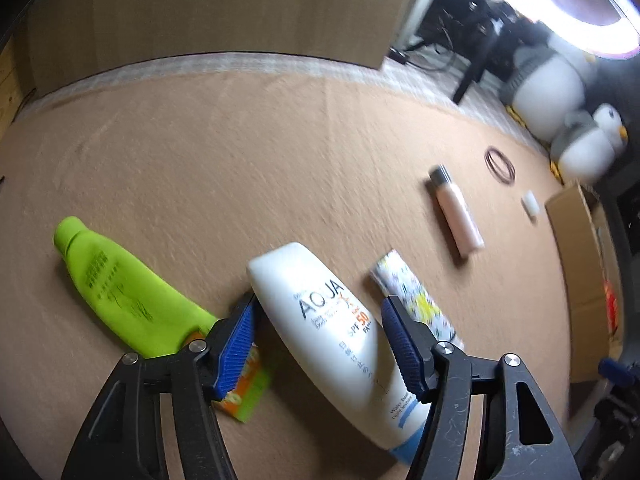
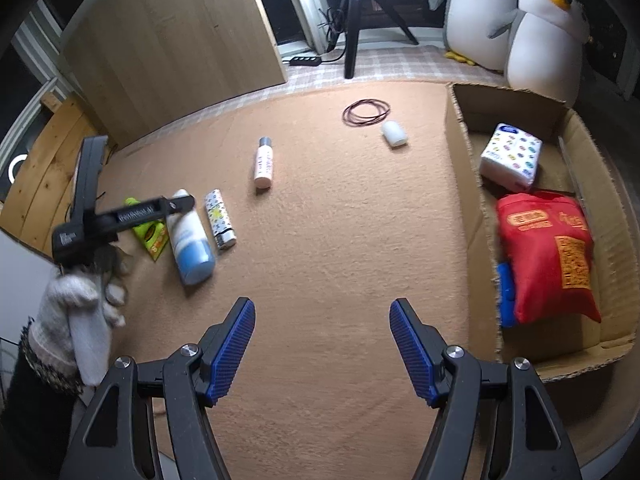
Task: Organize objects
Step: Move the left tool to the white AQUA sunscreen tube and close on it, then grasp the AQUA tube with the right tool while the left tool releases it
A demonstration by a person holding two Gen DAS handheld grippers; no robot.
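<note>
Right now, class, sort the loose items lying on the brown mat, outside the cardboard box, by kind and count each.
Bottles and tubes: 4: green squeeze tube, white AQUA sunscreen bottle, patterned tube, pale pink bottle
Hair-band bundles: 1: dark thin bands
Small white caps: 1: white cap
Total: 6

Two handheld grippers, left and right, share one build: black angular arms with triangular cut-outs, round silver screws at the joints, and ribbed blue pads. The person's hand wears a fuzzy white glove (speckled knit cuff, black sleeve).
</note>
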